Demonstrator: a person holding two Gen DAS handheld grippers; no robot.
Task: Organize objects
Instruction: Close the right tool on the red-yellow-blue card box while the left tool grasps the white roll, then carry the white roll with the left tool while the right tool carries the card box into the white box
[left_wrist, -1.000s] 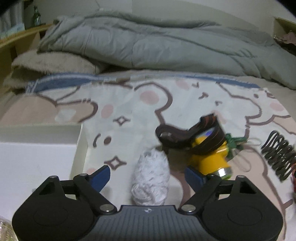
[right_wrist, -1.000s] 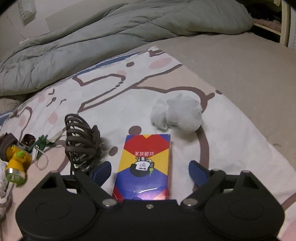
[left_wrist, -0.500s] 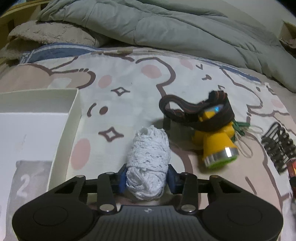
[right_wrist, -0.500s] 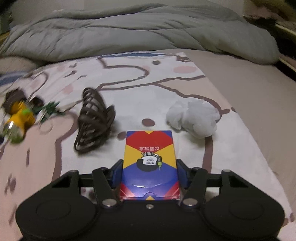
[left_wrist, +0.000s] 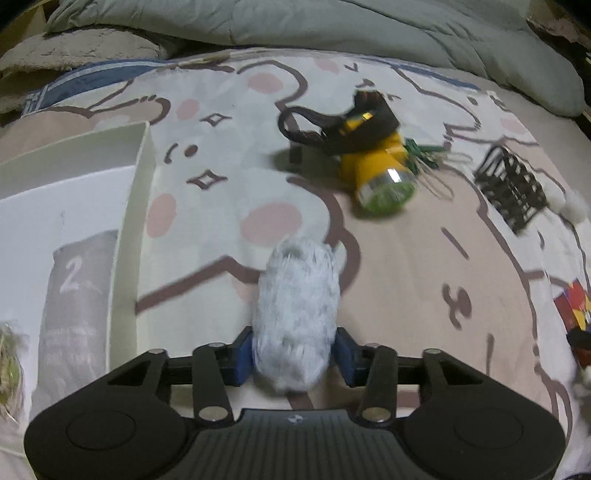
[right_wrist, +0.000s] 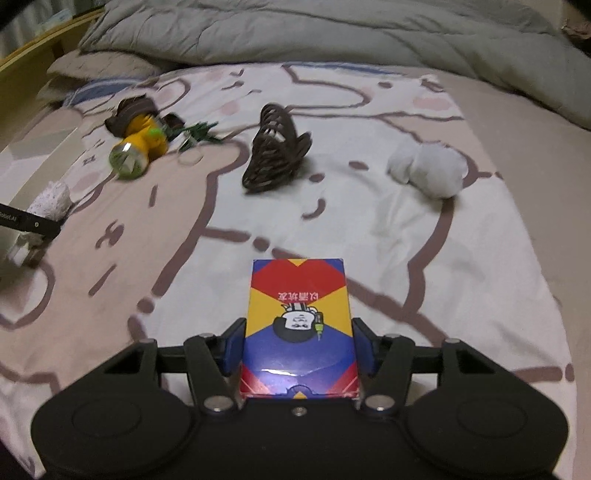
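Both held objects (left_wrist: 297, 317) lengthwise forward

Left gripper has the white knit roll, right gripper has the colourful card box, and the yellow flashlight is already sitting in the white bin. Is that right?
Not quite. The yellow flashlight is not in the white bin; it lies on the printed bedsheet, apart from the bin, as the left wrist view shows. The rest holds: the left gripper grips the white knit roll, the right gripper the colourful card box.

White yarn roll (left_wrist: 297, 317) motion-blurred; colourful card box (left_wrist: 573, 308) cut off at right edge.
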